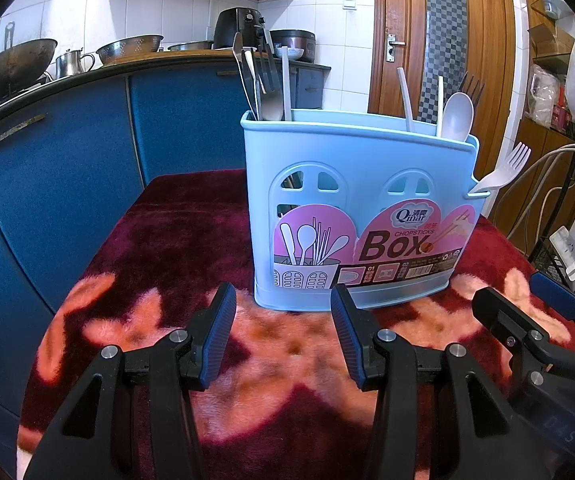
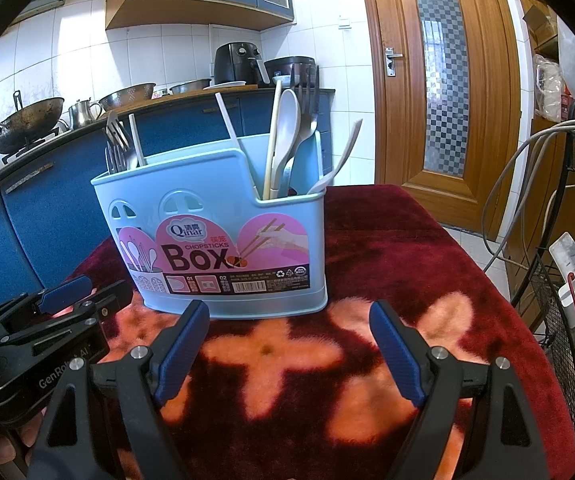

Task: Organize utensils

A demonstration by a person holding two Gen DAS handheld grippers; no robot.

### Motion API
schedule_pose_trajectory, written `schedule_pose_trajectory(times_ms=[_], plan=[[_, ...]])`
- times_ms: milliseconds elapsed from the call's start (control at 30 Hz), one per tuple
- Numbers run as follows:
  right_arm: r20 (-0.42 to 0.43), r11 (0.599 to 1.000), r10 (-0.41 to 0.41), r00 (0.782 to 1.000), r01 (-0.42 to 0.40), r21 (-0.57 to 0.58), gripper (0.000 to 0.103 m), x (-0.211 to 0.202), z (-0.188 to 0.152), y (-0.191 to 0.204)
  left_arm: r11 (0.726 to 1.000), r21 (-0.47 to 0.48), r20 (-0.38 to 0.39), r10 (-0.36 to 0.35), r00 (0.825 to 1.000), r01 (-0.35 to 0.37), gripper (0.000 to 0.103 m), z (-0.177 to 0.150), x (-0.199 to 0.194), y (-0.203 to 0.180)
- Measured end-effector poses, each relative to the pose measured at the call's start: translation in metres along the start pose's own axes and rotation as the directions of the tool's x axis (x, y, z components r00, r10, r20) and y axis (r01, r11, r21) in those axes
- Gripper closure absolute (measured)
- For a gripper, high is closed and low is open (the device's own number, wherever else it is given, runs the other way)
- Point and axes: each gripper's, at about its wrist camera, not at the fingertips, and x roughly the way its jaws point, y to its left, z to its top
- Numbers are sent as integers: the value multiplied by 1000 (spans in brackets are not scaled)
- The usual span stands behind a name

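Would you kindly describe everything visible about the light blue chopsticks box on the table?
The chopsticks box looks like pale blue plastic, with arched cut-out windows and a pink label reading "Qinar Chopsticks Box". It stands upright on the red floral cloth, in front of both grippers and untouched by them. Its front wall steps down at one end. Metal forks and a white stick stand at its tall end; a white spoon, sticks and forks at the low end, where a white fork leans outward.

Before you: one pale blue plastic chopsticks box [image 2: 223, 216], upright on the red floral cloth, pink label facing you. Holds metal forks [image 2: 116, 140], white plastic spoon [image 2: 287, 128], white plastic fork [image 1: 505, 168] leaning out.
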Motion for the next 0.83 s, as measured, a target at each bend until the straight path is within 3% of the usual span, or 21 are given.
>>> schedule_pose_trajectory(times_ms=[833], plan=[[7,1000,-7,1000,7,9,19,-2,-1,-4,1000,6,10,3,1000,-3,52,1,-2,2]])
